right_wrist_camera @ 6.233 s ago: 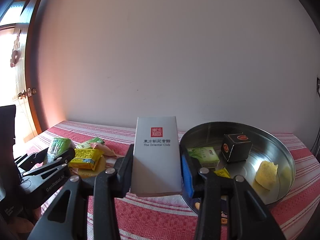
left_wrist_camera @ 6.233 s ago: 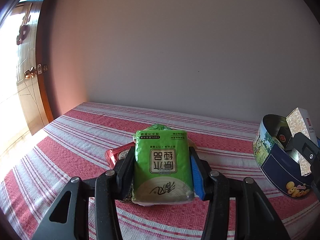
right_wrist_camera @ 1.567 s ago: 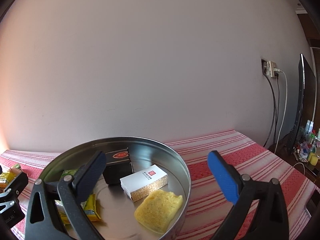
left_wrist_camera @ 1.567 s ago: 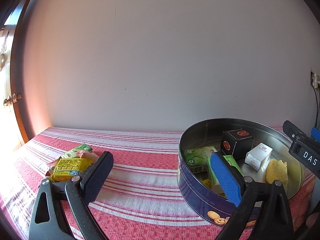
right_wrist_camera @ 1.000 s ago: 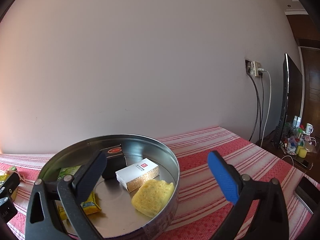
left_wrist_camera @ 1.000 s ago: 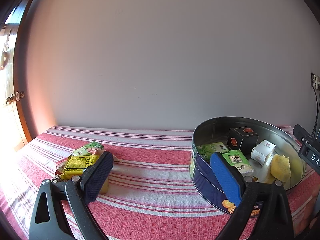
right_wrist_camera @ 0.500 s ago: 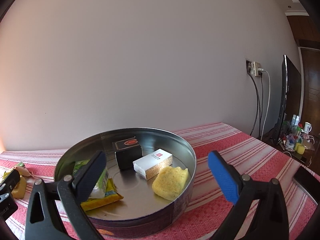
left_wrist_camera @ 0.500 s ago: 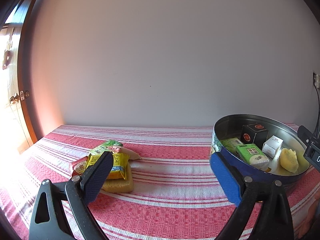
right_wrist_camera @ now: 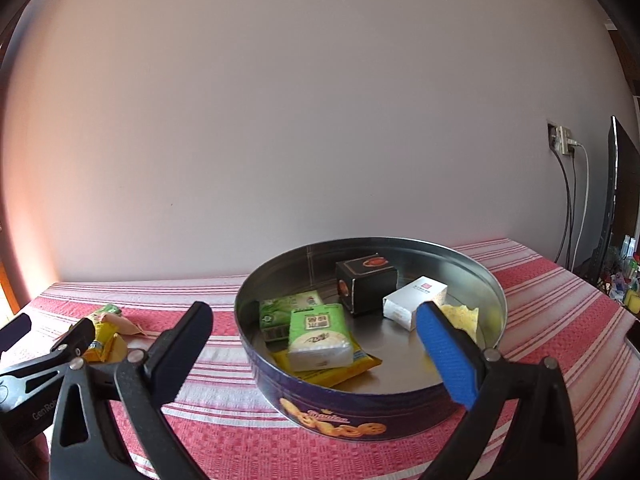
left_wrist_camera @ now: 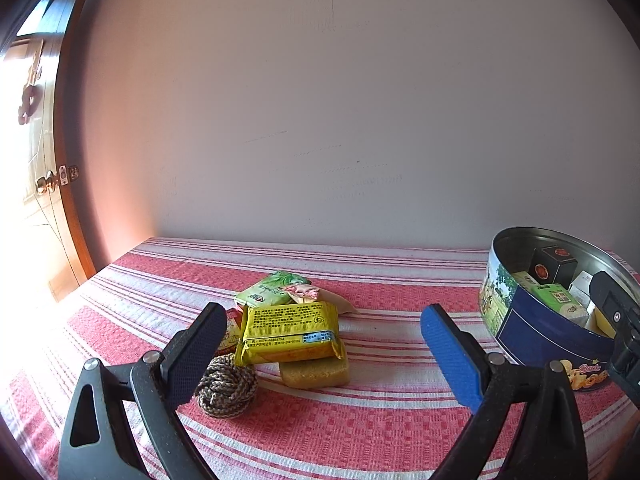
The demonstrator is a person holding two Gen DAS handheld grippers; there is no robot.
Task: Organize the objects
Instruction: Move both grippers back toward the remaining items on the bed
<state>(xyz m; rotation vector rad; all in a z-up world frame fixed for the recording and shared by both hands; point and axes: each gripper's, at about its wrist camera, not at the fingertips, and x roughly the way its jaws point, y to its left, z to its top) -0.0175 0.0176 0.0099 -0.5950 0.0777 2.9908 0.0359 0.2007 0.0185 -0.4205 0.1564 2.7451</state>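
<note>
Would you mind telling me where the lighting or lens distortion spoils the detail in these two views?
Left wrist view: daylight at the door blows out the left edge and washes out the nearby tablecloth; the yellow packet stays sharp. Right wrist view: even light, with soft reflections inside the tin; fisheye curvature bends the wall and darkens the corners in both.

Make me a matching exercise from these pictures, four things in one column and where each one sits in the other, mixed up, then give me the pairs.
Things:
1. black box
2. rope ball
3. yellow packet
4. left gripper

Places or states:
A. on the striped cloth, beside the gripper's black finger
B. open, holding nothing
C. inside the round tin, near its back wall
D. lying on top of a yellow sponge

Pairs: 1-C, 2-A, 3-D, 4-B
</note>
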